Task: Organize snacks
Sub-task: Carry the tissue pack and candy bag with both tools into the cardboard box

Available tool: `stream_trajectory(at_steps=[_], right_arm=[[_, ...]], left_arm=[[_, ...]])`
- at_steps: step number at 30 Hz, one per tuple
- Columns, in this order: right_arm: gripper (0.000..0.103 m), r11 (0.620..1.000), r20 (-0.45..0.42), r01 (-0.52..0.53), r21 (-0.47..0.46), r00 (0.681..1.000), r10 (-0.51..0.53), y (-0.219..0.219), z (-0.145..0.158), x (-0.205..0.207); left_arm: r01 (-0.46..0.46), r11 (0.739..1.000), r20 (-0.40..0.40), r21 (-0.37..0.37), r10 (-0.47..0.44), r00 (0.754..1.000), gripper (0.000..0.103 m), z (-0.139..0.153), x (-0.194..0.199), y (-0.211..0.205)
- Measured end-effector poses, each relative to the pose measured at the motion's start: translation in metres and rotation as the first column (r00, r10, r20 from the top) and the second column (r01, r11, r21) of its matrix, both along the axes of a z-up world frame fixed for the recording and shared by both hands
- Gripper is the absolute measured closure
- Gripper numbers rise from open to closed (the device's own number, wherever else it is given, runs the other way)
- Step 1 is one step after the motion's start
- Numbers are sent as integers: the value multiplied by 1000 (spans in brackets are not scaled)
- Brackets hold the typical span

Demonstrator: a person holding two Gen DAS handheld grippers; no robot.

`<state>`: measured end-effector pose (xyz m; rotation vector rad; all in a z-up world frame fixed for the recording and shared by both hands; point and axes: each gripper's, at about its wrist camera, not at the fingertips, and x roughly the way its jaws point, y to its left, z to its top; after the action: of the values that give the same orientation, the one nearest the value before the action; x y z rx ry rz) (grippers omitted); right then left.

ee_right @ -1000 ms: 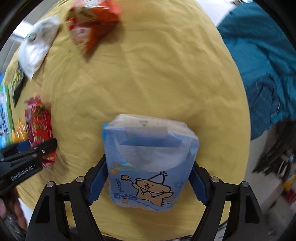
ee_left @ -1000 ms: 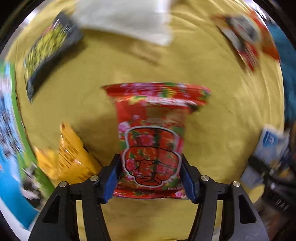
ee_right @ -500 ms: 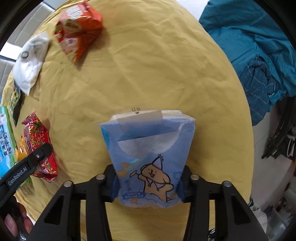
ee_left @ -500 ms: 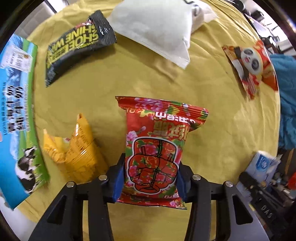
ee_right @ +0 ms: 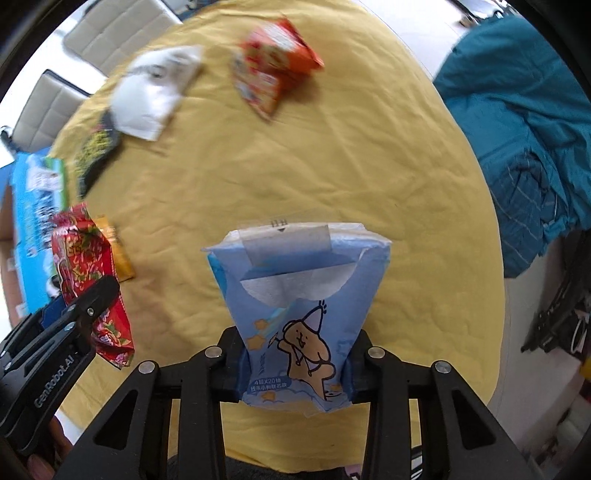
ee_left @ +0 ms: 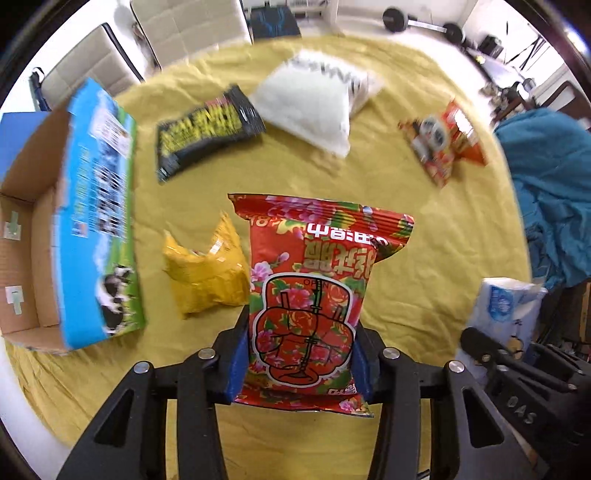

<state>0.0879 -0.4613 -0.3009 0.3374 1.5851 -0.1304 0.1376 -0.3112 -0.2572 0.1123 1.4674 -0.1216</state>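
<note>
My left gripper (ee_left: pixel 301 363) is shut on a red floral snack bag (ee_left: pixel 314 280), held up above the yellow tablecloth (ee_left: pixel 424 240). My right gripper (ee_right: pixel 297 363) is shut on a blue tissue pack (ee_right: pixel 299 295) with a cartoon bear, also lifted over the cloth. The tissue pack (ee_left: pixel 506 306) shows at the right of the left wrist view. The red bag (ee_right: pixel 90 280) shows at the left of the right wrist view. An open cardboard box (ee_left: pixel 74 229) with blue and green print stands at the left.
On the cloth lie a yellow bag (ee_left: pixel 207 273), a black and yellow bag (ee_left: pixel 207 129), a white bag (ee_left: pixel 317 107) and a red panda bag (ee_left: pixel 443 140). A teal fabric heap (ee_right: pixel 524 129) lies to the right. White chairs (ee_left: pixel 184 26) stand beyond the table.
Both grippers have risen and pulled back from the table with their packs. The box's inside and the chairs have come into the left wrist view.
</note>
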Motion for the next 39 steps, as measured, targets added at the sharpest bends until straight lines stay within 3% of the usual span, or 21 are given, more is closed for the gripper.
stream_trajectory(at_steps=[5,10,20,25,29,39], right_arm=[[64,998,66,-59,19,996,58,35,43,19],[64,993,144,-109,43,984,102,65,86,35],[64,968,264,-237,81,942,208,169,154,78],[64,951,273,-295,95,926,260,231,157,110],[64,939,261,-332,90,918,299,282,147,134],[64,921,151,-384,72,917,370,381,66,201]], left_arm=[[-18,998,95,-59,24,995,61,58,-7,27],[-38,992,177,-118,59,983,61,95,-6,91],[-113,973,227,-202,159,961,61,120,35,194],[-167,960,224,-224,217,950,61,127,51,255],[-214,948,177,-234,258,950,61,114,71,299],[-323,912,-4,-254,333,943,60,28,126,394]])
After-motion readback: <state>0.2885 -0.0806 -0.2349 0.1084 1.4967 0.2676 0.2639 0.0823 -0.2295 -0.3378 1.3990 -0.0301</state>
